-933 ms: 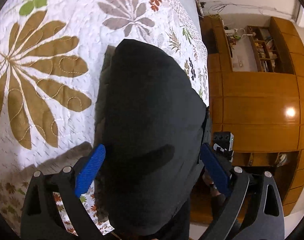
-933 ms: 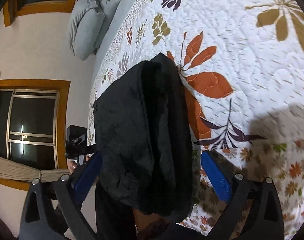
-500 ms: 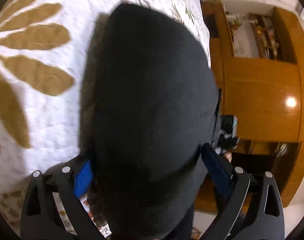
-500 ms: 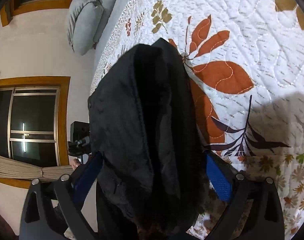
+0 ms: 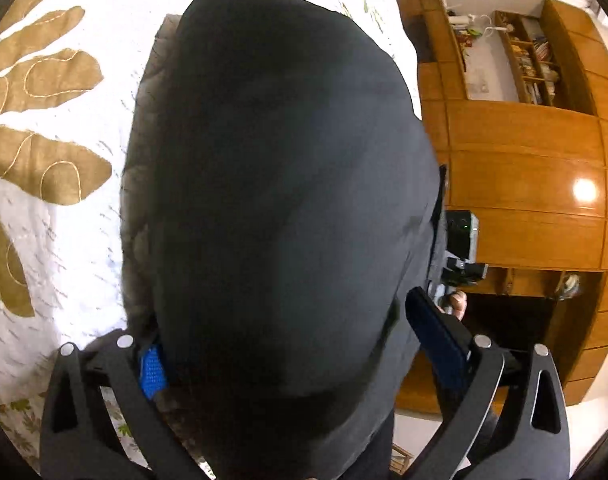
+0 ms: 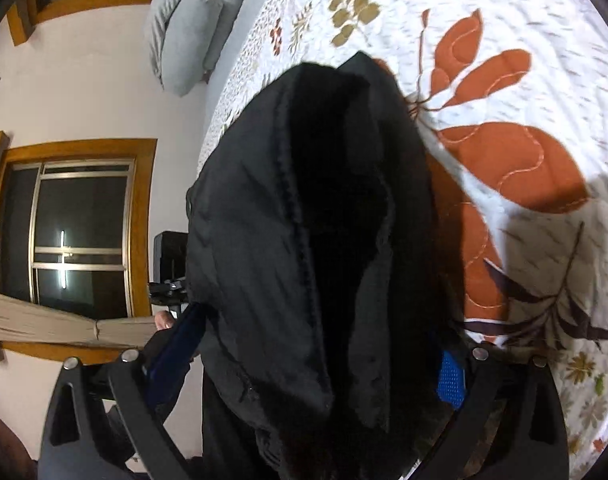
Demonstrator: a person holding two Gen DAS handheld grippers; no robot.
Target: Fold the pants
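The black pants [image 5: 280, 180] lie folded into a thick bundle near the edge of a floral quilted bed [image 5: 64, 240]. My left gripper [image 5: 282, 324] is open wide, with the bundle between its blue-padded fingers [image 5: 435, 340] and cloth covering most of the left pad. In the right wrist view the pants [image 6: 304, 220] show their layered folded edge and a seam. My right gripper [image 6: 323, 344] is also open wide, straddling the other end of the bundle, which hides part of both pads. Whether the cloth rests on the fingers is unclear.
A wooden cabinet wall [image 5: 523, 184] with shelves stands beyond the bed edge. The other gripper's camera [image 5: 459, 248] and a hand [image 5: 455, 300] show past the pants. Grey pillows [image 6: 184, 28] lie at the bed's head, and a window [image 6: 76, 232] is on the wall.
Both grippers have moved forward onto the bundle. The pants now fill more of each view and cover more of the blue pads. The fingers stay spread wide.
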